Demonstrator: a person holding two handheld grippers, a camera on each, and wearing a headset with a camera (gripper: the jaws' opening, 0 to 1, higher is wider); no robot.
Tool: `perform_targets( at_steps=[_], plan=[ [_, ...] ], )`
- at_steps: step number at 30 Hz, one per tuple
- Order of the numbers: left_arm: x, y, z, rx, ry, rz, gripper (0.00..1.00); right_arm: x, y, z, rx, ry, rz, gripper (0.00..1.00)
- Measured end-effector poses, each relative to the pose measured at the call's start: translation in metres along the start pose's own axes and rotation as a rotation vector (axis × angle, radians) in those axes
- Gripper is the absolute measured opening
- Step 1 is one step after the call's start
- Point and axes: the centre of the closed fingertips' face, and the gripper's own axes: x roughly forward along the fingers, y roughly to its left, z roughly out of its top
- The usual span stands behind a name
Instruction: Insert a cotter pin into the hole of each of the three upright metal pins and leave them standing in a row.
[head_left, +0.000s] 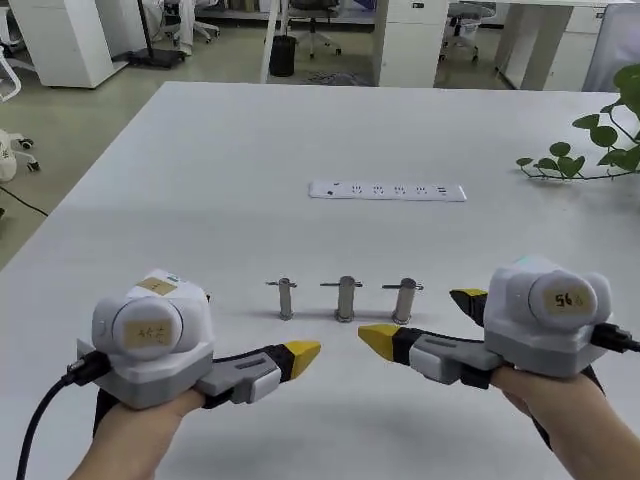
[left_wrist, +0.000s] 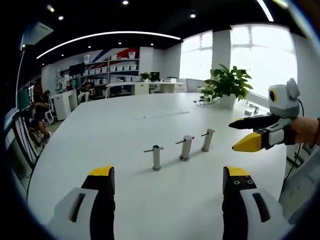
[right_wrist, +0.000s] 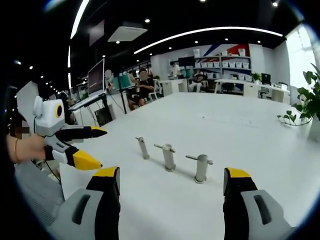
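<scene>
1. We see the left gripper (left_wrist: 168, 176) with its two yellow-tipped jaws standing wide apart and nothing between them.
2. The right gripper (right_wrist: 171, 176) is likewise spread wide, its jaws holding nothing.
3. In the head view both grippers hover low over the near part of the white table (head_left: 200, 170), one at the left and one at the right, with their tips pointing inward toward each other.
4. The three metal pins stand upright in a row running left to right, just beyond the gap between the gripper tips: the left pin (head_left: 286, 300), the middle pin (head_left: 346, 300) and the right pin (head_left: 404, 302).
5. Each pin carries a thin cotter pin (head_left: 335, 284) crosswise through its top, sticking out level to one side.
6. The pins stand apart from one another, evenly spaced, and neither gripper touches any of them.
7. The right gripper's near jaw tip lies just in front of the right pin, while the left gripper's visible tip sits near the left and middle pins, a little closer to us.
8. Farther away on the table we see a white power strip (head_left: 388, 190) lying flat, well apart from the pins.
9. At the far right, green plant leaves (head_left: 600, 140) reach over the table edge.
</scene>
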Motion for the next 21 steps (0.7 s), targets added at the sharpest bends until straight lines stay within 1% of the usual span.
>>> perform_targets(
  at_steps=[2,5,12,16,19,21],
  plan=[
    [-0.0009,0.0004,0.0012,-0.001,-0.002,0.003,0.90,0.0000,0.0001,-0.0003,0.005,0.003,0.001,0.83],
    [-0.0043,-0.0001,0.0032,0.003,-0.009,0.008,0.92,-0.0009,0.0001,0.0006,0.023,-0.006,-0.002,0.83],
    [-0.0067,-0.0004,0.0027,0.008,-0.010,0.007,0.99,-0.0038,0.0016,0.0028,0.015,-0.010,-0.001,0.83],
    [-0.0069,-0.0015,0.0041,0.006,-0.016,-0.001,0.99,-0.0046,0.0011,0.0039,0.018,-0.016,-0.003,0.82],
    [-0.0076,-0.0003,0.0019,0.010,-0.003,0.003,0.99,-0.0048,0.0010,0.0037,0.029,-0.021,-0.005,0.82],
    [-0.0086,0.0009,0.0018,0.010,-0.002,0.009,0.99,-0.0050,0.0017,0.0035,0.031,-0.022,-0.003,0.82]
  ],
)
